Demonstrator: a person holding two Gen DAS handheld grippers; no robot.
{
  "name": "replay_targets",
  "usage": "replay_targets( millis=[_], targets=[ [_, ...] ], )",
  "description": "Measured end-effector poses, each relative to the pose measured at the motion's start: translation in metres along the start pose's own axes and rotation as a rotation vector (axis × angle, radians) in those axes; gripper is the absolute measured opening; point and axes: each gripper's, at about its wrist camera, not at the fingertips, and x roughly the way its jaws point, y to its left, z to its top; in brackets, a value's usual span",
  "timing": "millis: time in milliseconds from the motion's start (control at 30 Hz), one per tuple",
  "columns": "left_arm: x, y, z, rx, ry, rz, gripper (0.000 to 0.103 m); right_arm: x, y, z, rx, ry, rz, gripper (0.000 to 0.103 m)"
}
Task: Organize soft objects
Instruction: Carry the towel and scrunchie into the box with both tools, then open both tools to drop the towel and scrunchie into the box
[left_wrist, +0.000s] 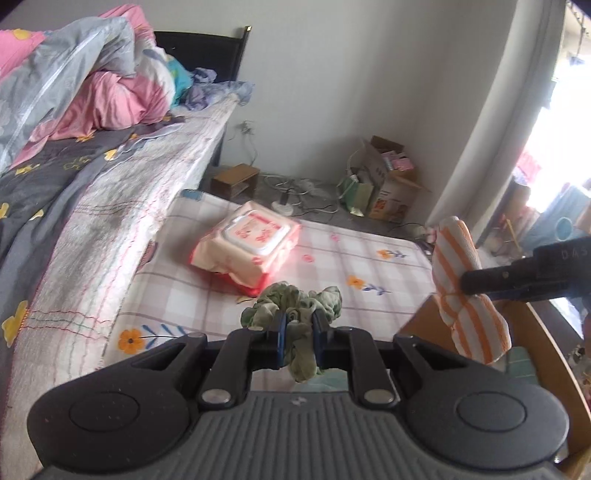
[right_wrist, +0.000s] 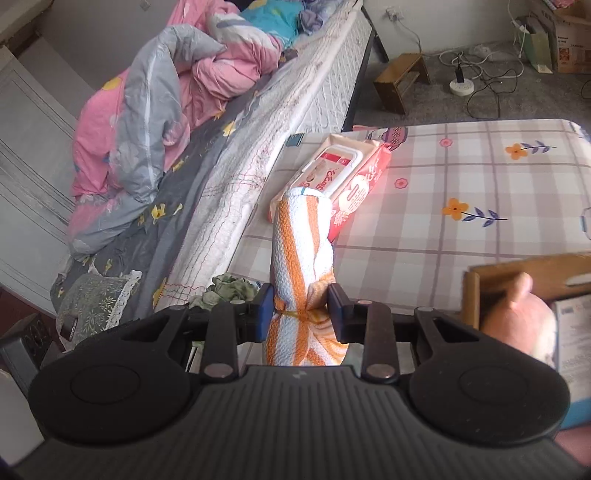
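Observation:
My left gripper (left_wrist: 298, 328) is shut on a crumpled green cloth (left_wrist: 295, 306) and holds it above the checked low mattress (left_wrist: 369, 258). The green cloth also shows in the right wrist view (right_wrist: 229, 290), left of the right gripper. My right gripper (right_wrist: 301, 308) is shut on a rolled orange-and-white striped towel (right_wrist: 299, 251), held upright. In the left wrist view the towel (left_wrist: 465, 291) hangs at the right, pinched by the right gripper (left_wrist: 465, 284). A pink wet-wipes pack (left_wrist: 251, 240) lies on the mattress; it also shows in the right wrist view (right_wrist: 340, 181).
A cardboard box (right_wrist: 524, 280) with a pink soft thing (right_wrist: 517, 317) inside stands at the right, its edge also in the left view (left_wrist: 424, 321). The bed with a pink and grey quilt (left_wrist: 74, 85) runs along the left. Boxes and cables (left_wrist: 388, 184) lie on the floor beyond.

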Motion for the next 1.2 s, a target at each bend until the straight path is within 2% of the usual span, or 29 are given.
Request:
replay_targets(
  millis=[100,233,333,500,667,833,1200],
  targets=[
    [-0.015,-0.037,-0.003,0.032,-0.006,-0.106,0.015,-0.064,-0.021,-0.026,0.035,-0.058,-0.036,0.03],
    [-0.022,-0.094,-0.016,0.099,0.011,-0.239,0.015,-0.128,-0.057,-0.072,0.096,-0.097,-0.119,0.031],
    [-0.017,-0.142,-0.038,0.165,0.049,-0.31,0.015,-0.157,-0.088,-0.109,0.153,-0.089,-0.184,0.031],
    [0.001,-0.201,-0.077,0.236,0.142,-0.377,0.015,-0.172,-0.139,-0.164,0.246,-0.038,-0.296,0.031],
    [0.019,-0.234,-0.111,0.296,0.204,-0.374,0.016,-0.167,-0.177,-0.198,0.323,0.025,-0.348,0.032],
    [0.032,-0.242,-0.127,0.313,0.256,-0.353,0.016,-0.149,-0.188,-0.206,0.342,0.082,-0.353,0.034],
    [0.045,-0.253,-0.138,0.365,0.312,-0.327,0.016,-0.156,-0.192,-0.207,0.297,0.071,-0.357,0.037]
  ],
)
